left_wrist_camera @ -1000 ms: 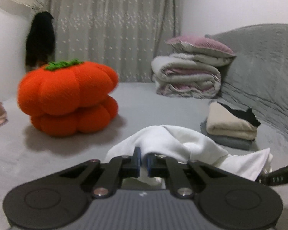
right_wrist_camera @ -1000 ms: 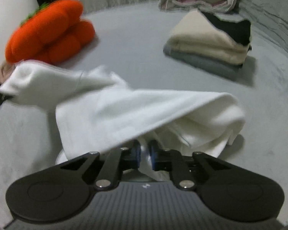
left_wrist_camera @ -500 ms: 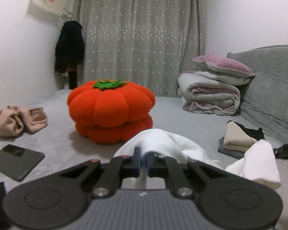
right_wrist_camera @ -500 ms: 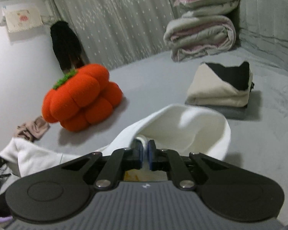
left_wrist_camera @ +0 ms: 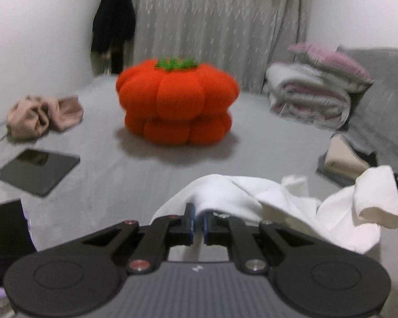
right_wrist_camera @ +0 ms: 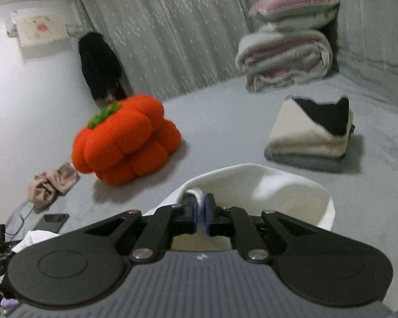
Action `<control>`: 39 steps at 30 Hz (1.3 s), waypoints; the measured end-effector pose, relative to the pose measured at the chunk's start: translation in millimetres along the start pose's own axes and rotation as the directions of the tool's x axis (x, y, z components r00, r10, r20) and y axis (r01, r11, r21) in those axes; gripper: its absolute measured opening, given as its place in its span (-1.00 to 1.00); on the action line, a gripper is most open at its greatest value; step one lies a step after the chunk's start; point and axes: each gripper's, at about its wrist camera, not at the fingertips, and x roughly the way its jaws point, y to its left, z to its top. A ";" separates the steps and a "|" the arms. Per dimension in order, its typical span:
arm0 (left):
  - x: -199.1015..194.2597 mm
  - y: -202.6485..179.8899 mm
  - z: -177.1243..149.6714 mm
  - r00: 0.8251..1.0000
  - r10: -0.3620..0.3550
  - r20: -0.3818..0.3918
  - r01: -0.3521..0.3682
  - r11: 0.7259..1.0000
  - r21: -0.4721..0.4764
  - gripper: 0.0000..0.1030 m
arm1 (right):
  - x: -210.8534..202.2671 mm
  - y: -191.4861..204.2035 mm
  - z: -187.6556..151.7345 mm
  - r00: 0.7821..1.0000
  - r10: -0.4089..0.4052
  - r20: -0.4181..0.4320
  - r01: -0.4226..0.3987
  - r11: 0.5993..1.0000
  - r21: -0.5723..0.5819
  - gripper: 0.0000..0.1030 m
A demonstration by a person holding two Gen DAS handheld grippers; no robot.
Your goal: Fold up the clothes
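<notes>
Lifted white garment (left_wrist_camera: pixel 241 196); grey bed (left_wrist_camera: pixel 146 169) open ahead.

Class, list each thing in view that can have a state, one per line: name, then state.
left gripper, shut on the white garment
right gripper, shut on the white garment
white garment, unfolded, bunched, held up
stack of clothes, folded
quilt, rolled
pink garment, crumpled
tablet, screen dark

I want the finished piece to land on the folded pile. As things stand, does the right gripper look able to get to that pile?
Probably yes. The bed between the right gripper and the folded pile lies bare. But the gripper is shut on the white garment, so the cloth travels with it.
</notes>
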 end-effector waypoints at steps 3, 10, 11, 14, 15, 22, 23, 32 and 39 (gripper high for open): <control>25.9 4.0 -7.8 0.997 0.023 -0.067 -0.024 1.000 -0.011 -0.89 | 20.2 -1.0 -1.9 0.999 -0.013 -0.047 0.013 1.000 -0.002 -0.86; 65.0 9.1 -23.2 0.986 0.018 -0.163 -0.021 1.000 -0.019 -0.87 | 57.1 -4.6 -2.9 0.993 -0.053 -0.107 0.050 0.998 -0.026 -0.86; 67.5 8.0 -24.8 0.985 0.012 -0.173 -0.015 1.000 -0.012 -0.87 | 61.7 -6.7 -3.9 0.992 -0.055 -0.118 0.053 0.998 -0.023 -0.86; 73.9 5.1 -27.1 0.981 -0.015 -0.195 0.017 1.000 0.011 -0.62 | 75.7 -14.3 -7.7 0.986 -0.068 -0.153 0.067 0.998 -0.010 -0.86; 75.2 3.1 -28.1 0.980 -0.027 -0.199 0.031 0.999 0.018 -0.39 | 79.2 -16.9 -9.1 0.984 -0.071 -0.163 0.071 0.997 -0.003 -0.86; 70.5 -27.0 -39.5 0.983 -0.078 -0.168 0.103 0.984 0.149 0.20 | 89.4 -35.0 -14.5 0.980 -0.061 -0.187 0.070 0.997 0.044 -0.86; 67.9 -31.2 -38.4 0.984 -0.084 -0.157 0.110 0.981 0.162 0.21 | 88.8 -36.7 -14.6 0.981 -0.054 -0.185 0.064 0.997 0.050 -0.86; 41.1 -59.7 -29.9 0.989 -0.132 -0.060 0.143 0.953 0.267 0.37 | 84.9 -39.5 -11.5 0.982 -0.040 -0.185 0.050 0.997 0.052 -0.86; 27.0 -76.8 -24.0 0.990 -0.141 -0.028 0.142 0.935 0.324 0.38 | 83.6 -42.8 -9.7 0.982 -0.032 -0.187 0.043 0.997 0.058 -0.86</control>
